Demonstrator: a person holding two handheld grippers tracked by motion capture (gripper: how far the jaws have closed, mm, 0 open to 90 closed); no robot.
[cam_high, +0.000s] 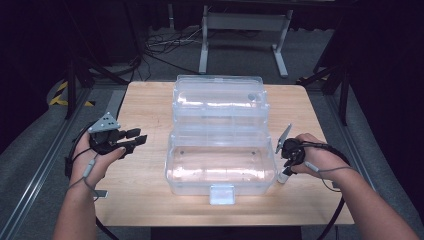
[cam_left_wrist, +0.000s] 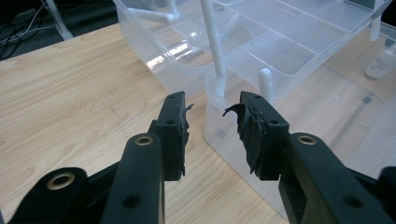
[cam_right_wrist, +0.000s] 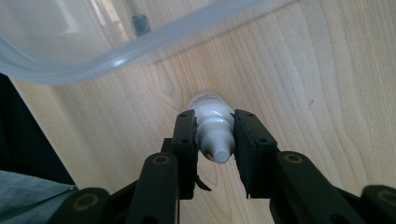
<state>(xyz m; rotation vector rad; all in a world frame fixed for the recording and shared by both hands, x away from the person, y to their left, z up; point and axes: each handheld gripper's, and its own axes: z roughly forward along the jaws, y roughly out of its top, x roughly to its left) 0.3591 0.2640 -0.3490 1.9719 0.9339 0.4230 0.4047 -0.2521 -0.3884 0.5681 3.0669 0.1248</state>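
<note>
One small white bottle stands on the bench at about 3 o'clock of the single clear plastic box, just beside its right wall. The right hand-held gripper pinches the bottle at its neck, nozzle pointing up toward the camera. To do this well, I would keep the squeeze steady and lift straight before swinging over the box rim. The left hand-held gripper, at 9 o'clock, is spread and empty.
</note>
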